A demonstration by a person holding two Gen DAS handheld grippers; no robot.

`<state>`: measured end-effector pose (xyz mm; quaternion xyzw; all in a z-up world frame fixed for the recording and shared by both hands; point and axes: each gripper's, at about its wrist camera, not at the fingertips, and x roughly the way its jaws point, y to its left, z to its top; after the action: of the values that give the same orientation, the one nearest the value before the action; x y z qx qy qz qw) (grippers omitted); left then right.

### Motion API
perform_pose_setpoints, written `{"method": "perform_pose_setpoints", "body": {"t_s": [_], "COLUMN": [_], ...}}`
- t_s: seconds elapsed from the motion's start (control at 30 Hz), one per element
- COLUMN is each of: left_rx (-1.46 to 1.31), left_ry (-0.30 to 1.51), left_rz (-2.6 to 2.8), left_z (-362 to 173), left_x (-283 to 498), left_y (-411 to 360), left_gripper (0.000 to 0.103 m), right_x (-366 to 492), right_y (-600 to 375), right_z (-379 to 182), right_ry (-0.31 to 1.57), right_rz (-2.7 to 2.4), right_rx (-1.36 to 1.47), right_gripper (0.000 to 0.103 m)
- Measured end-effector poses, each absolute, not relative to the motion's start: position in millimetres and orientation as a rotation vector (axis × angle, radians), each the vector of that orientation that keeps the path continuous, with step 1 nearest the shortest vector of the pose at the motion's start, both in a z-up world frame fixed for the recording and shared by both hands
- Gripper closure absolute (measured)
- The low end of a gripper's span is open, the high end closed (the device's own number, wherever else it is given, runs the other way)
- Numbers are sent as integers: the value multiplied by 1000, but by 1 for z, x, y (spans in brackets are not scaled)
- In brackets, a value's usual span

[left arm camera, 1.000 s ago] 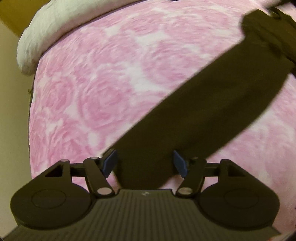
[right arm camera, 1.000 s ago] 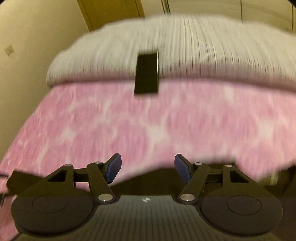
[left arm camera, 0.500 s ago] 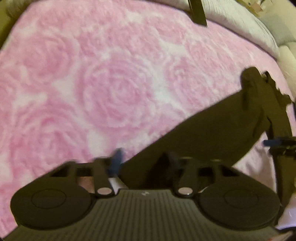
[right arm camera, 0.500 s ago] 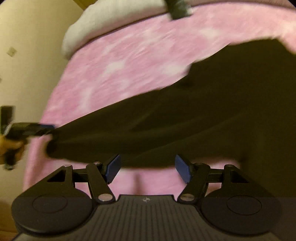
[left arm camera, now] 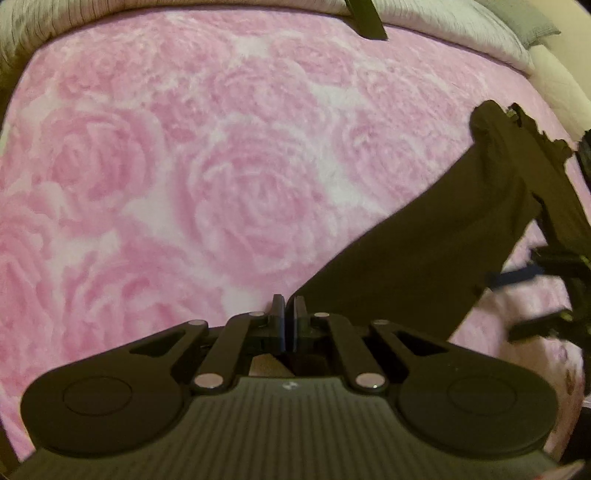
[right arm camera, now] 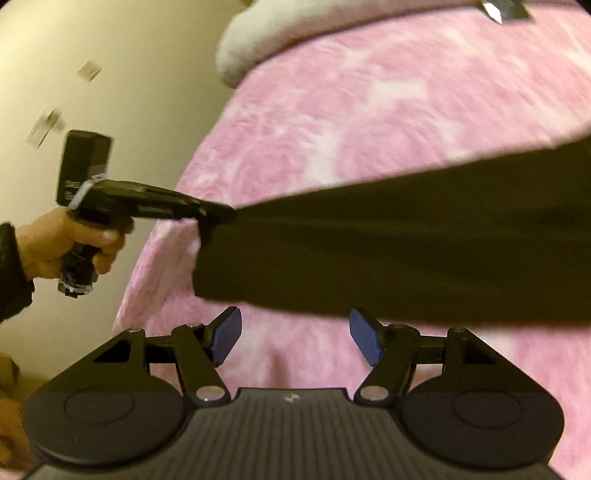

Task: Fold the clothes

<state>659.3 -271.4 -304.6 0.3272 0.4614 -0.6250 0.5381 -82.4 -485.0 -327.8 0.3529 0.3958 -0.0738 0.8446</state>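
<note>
A long dark garment (left arm camera: 424, 254) lies stretched across a pink rose-patterned blanket (left arm camera: 221, 166). My left gripper (left arm camera: 289, 314) is shut on one end of the garment; in the right wrist view it (right arm camera: 218, 214) pinches the garment's (right arm camera: 388, 251) left end and holds it taut. My right gripper (right arm camera: 295, 339) is open and empty, its blue pads (right arm camera: 364, 339) just below the garment's near edge. In the left wrist view it (left arm camera: 517, 275) shows blurred at the right, beside the garment.
The blanket (right arm camera: 369, 110) covers a bed. A white duvet (left arm camera: 443, 26) lies along the far side and shows again in the right wrist view (right arm camera: 258, 33). A dark flat object (left arm camera: 365, 18) rests at the blanket's far edge. A cream wall (right arm camera: 110, 92) stands left of the bed.
My left gripper has closed on the garment's end. My right gripper has dropped to just under the garment's near edge, still open.
</note>
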Motion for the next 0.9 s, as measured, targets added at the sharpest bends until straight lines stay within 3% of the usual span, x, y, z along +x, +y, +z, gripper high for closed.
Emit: {"method": "perform_pose_setpoints", "body": {"t_s": [0.2, 0.33, 0.53, 0.73, 0.9], "left_rx": [773, 842, 885, 912, 1020], "left_ry": [1066, 984, 843, 659, 479], "left_rz": [-1467, -1421, -1358, -1494, -1713], "left_z": [-303, -292, -263, -242, -261], "left_x": [660, 655, 635, 539, 414], "left_y": [-257, -252, -238, -245, -276], "left_gripper": [95, 77, 80, 80, 80], "right_x": [-60, -84, -151, -233, -282], "right_y": [-477, -487, -536, -570, -558], "right_z": [-359, -333, -304, -312, -329], "right_ry": [911, 854, 816, 903, 996], "right_rz": [-138, -192, -481, -715, -711], "right_rx": [694, 652, 550, 504, 574], "right_gripper": [33, 36, 36, 35, 37]}}
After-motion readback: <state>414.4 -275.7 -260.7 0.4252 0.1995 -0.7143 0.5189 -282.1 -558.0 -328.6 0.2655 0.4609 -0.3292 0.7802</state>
